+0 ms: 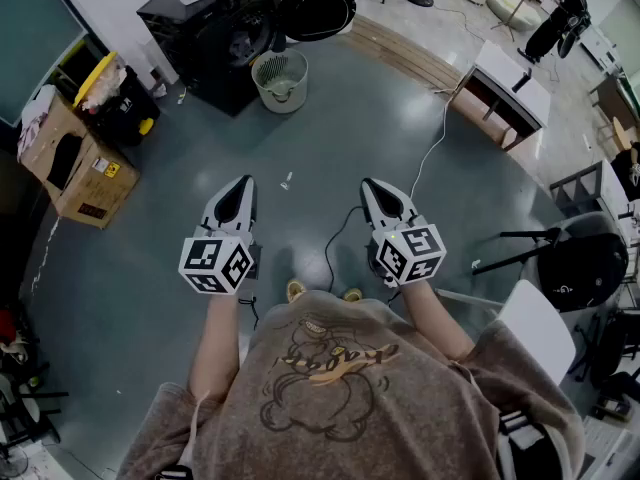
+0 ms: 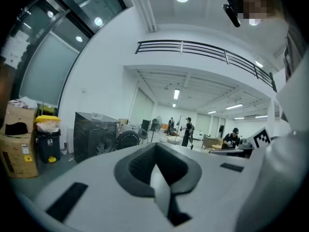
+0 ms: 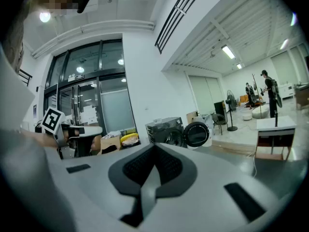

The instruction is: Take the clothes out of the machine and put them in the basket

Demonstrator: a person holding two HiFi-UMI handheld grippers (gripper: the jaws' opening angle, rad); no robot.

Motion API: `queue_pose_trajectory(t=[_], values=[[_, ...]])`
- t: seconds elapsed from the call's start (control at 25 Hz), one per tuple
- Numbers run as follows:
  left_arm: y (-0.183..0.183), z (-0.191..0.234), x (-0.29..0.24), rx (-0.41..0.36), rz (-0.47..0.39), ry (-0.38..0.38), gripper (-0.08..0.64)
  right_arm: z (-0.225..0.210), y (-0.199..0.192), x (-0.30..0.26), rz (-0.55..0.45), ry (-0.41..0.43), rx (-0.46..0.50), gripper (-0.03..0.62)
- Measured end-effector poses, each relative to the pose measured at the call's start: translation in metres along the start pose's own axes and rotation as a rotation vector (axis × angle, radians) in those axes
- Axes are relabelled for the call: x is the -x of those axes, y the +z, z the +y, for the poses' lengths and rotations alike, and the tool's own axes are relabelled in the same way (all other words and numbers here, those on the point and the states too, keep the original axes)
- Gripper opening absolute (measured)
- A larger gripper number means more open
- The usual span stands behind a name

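— State of the left tool (image 1: 243, 182)?
— Clenched: jaws pressed together, nothing between them. Same for the right tool (image 1: 371, 185), clenched and empty. Held side by side near the body, almost level, pointing toward the far side of the room.

— Why held so, and not reaching?
— Probably just carried at rest. Nothing to grasp here, only bare floor (image 1: 350, 118) below and ahead.

— And the clothes?
— Not visible in any view. Most likely inside the machine (image 1: 205, 28), black, standing far left, well apart from both tools. Too dark in the drum to tell.

— Why the round door (image 1: 318, 10) swung out to the right?
— Left open for reaching in, by the look of it.

— The basket?
— Pale basket (image 1: 285, 103) on the floor just beside the machine, on its near side, below the door. Placed so, presumably, for a short carry from drum to basket. Hard to say whether holding anything yet.

— Anything in the way?
— Not really. Cardboard box (image 1: 78, 163) and a bin with yellow lid (image 1: 112, 93) at the left, off the path. First walking up, then opening the jaws at the drum.
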State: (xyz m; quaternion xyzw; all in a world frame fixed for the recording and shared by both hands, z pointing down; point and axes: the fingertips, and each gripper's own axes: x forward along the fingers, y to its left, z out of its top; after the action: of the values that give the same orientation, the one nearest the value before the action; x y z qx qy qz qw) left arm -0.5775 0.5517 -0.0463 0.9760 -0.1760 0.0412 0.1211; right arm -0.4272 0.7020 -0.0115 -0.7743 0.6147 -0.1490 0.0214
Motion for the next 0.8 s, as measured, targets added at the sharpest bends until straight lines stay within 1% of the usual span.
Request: queue_pose_trajectory(t=[0.12, 0.28, 0.4, 0.52, 0.68, 0.8], values=[[-0.006, 0.003, -0.001, -0.002, 0.009, 0.017, 0.006, -0.004, 0.000, -0.005, -0.001, -0.003, -0.020, -0.005], [-0.017, 0.010, 0.005, 0.002, 0.027, 0.018, 0.006, 0.001, -0.002, -0.007, 0.002, -0.021, -0.034, -0.005], [-0.019, 0.020, 0.004, 0.026, 0.017, 0.005, 0.006, 0.010, -0.002, -0.014, -0.002, -0.022, -0.027, -0.005], [-0.025, 0.028, -0.002, 0.036, 0.026, -0.018, 0.006, 0.020, -0.005, -0.021, -0.011, -0.022, -0.027, -0.005], [-0.021, 0.036, -0.010, 0.033, 0.030, -0.027, 0.006, 0.023, -0.006, -0.035, 0.003, -0.026, -0.040, -0.005], [-0.014, 0.051, -0.024, 0.031, 0.027, -0.021, 0.006, 0.021, -0.005, -0.056, 0.015, -0.023, -0.042, -0.005]])
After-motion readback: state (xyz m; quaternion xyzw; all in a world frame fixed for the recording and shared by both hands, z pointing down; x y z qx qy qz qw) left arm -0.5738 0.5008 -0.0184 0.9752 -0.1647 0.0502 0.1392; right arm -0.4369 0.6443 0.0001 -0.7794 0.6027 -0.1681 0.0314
